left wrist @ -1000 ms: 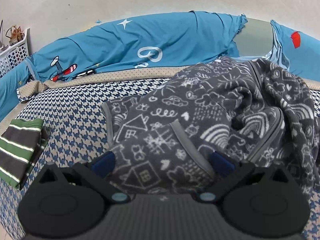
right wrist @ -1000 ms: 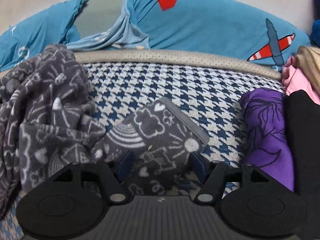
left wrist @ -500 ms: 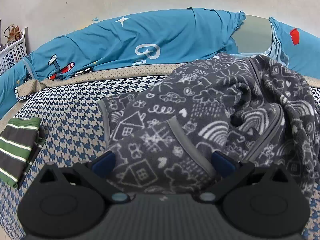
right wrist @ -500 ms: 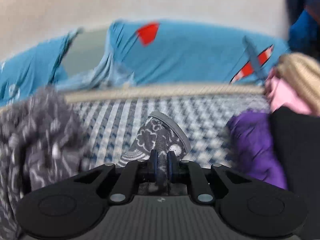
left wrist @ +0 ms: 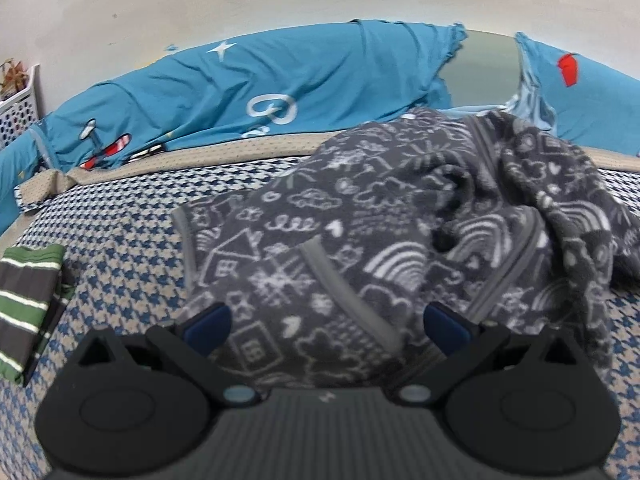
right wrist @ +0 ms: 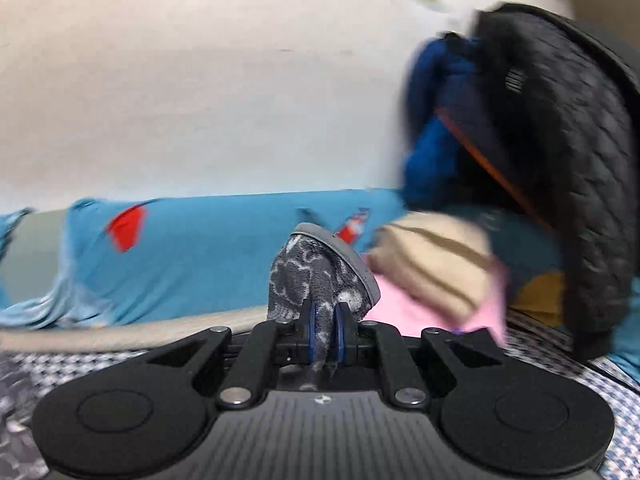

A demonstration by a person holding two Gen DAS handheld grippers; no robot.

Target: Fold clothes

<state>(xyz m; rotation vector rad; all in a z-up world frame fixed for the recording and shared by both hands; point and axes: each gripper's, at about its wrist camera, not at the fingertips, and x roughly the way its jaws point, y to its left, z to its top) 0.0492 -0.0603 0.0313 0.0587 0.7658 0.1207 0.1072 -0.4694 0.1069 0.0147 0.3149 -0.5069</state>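
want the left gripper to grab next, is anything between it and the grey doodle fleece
Nothing visible. The left gripper is open, with the grey doodle fleece bunched right between its fingers. The striped green garment lies off to its left.

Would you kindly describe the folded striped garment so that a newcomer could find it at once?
Start from the bed's houndstooth cover, below the blue bedding along the wall. At its left edge, apart from the grey doodle-print fleece, lies the folded striped garment. Its green, dark grey and white stripes set it apart from everything nearby.
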